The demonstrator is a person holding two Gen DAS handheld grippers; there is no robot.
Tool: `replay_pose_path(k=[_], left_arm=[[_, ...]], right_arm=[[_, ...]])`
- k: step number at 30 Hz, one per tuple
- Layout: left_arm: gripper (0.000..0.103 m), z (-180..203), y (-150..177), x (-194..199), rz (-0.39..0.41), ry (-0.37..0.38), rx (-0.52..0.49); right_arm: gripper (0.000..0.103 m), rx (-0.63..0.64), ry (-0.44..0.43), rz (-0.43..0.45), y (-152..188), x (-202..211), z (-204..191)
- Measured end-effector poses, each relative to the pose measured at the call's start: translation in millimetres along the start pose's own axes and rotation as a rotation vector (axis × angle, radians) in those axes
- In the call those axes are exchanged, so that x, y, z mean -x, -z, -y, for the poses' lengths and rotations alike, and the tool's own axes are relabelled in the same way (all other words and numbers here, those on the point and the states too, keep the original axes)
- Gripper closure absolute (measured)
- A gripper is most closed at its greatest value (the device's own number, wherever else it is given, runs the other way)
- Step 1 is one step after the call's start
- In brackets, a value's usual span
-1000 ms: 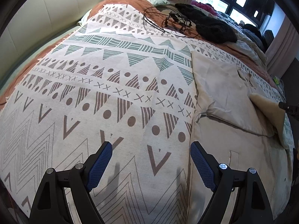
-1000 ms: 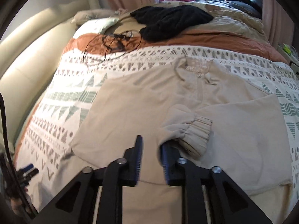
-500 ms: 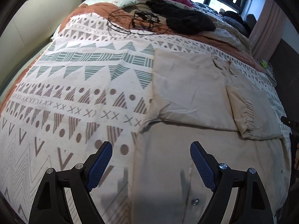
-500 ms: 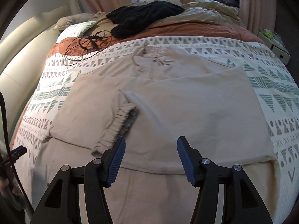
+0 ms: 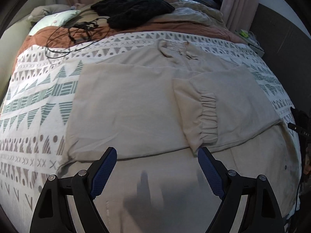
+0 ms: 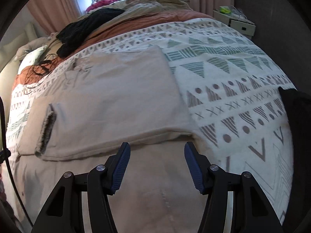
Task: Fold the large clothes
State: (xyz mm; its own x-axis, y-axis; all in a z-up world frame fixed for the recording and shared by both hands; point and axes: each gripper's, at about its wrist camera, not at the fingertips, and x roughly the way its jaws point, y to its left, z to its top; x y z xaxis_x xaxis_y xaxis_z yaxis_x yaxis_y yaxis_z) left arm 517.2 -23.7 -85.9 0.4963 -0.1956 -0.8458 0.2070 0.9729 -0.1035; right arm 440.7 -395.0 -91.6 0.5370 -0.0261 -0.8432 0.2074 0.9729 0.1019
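Garment (image 5: 126,106) lies flat on the bed (image 5: 38,101), sleeves folded in, long axis running near to far. I hold both tools, left (image 5: 157,171) and right (image 6: 157,167), spread and empty above its near hem.

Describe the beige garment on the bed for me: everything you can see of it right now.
The beige garment is a large sweatshirt-like top of soft, matte fabric, lying flat on the patterned bedspread. Its collar points toward the far end of the bed. Both sleeves are folded inward across the body; the elastic ribbed cuff of one lies on top, near the middle. The lower body extends toward both cameras, unfolded. The left gripper and right gripper are above it, open, holding nothing.
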Motion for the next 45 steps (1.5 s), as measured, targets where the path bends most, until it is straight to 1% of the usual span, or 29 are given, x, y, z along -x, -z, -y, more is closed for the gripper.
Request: replay_pose_path(k=[4, 8, 11, 14, 17, 20, 23, 25, 26, 28, 29, 31, 34, 36, 37, 39, 40, 42, 44, 45], left_arm=[[0.017, 34, -9, -30, -0.053, 0.012, -0.053], [0.017, 56, -14, -60, -0.103, 0.008, -0.086], [0.017, 65, -15, -80, -0.139, -0.01, -0.098], [0.017, 69, -19, -96, -0.154, -0.058, -0.097], [0.017, 67, -22, -108, -0.163, -0.054, -0.073], [0.017, 65, -26, -112, -0.148, -0.064, -0.077], [0.017, 57, -32, -106, -0.099, -0.121, -0.087], [0.017, 43, -37, -98, -0.062, -0.153, -0.061], [0.022, 33, -39, -95, -0.049, -0.166, -0.036], [0.032, 11, -43, -93, -0.058, -0.205, 0.023], [0.032, 1, -43, -92, -0.072, -0.202, 0.054], [0.032, -16, -41, -90, -0.088, -0.153, 0.115], [0.032, -30, -37, -84, -0.087, -0.089, 0.169], [0.032, -30, -34, -84, -0.1, -0.033, 0.183], [0.032, -29, -33, -85, -0.113, -0.005, 0.19], [0.032, -24, -29, -90, -0.137, 0.031, 0.19], [0.032, -20, -27, -92, -0.151, 0.034, 0.185], [0.032, -12, -23, -99, -0.178, 0.046, 0.177], [0.032, -5, -21, -106, -0.202, 0.068, 0.174], [0.032, -3, -21, -106, -0.2, 0.059, 0.166]], right_arm=[[0.046, -0.04, 0.066, -0.036, 6, -14, 36], [0.046, -0.058, 0.092, -0.069, 12, -28, 64], [0.046, -0.054, 0.08, -0.075, 13, -36, 68], [0.046, -0.036, 0.08, -0.078, 8, -47, 65], [0.046, -0.028, 0.099, -0.086, 2, -57, 61], [0.046, -0.035, 0.102, -0.075, -6, -62, 60], [0.046, -0.045, 0.099, -0.063, -13, -65, 63], [0.046, -0.063, 0.098, -0.055, -14, -65, 70], [0.046, -0.074, 0.103, -0.049, -14, -65, 74], [0.046, -0.113, 0.095, -0.033, -12, -63, 85], [0.046, -0.138, 0.086, -0.029, -10, -62, 92], [0.046, -0.179, 0.068, -0.026, -7, -63, 99], [0.047, -0.157, 0.101, -0.02, -5, -60, 92], [0.053, -0.136, 0.107, -0.017, -4, -57, 86], [0.054, -0.13, 0.101, -0.018, -3, -56, 85], [0.062, -0.117, 0.093, -0.015, -3, -53, 82], [0.064, -0.108, 0.089, -0.013, -3, -52, 80], [0.073, -0.092, 0.081, -0.01, -4, -50, 76], [0.077, -0.077, 0.077, -0.005, -6, -49, 72], [0.08, -0.071, 0.076, -0.001, -7, -48, 71]])
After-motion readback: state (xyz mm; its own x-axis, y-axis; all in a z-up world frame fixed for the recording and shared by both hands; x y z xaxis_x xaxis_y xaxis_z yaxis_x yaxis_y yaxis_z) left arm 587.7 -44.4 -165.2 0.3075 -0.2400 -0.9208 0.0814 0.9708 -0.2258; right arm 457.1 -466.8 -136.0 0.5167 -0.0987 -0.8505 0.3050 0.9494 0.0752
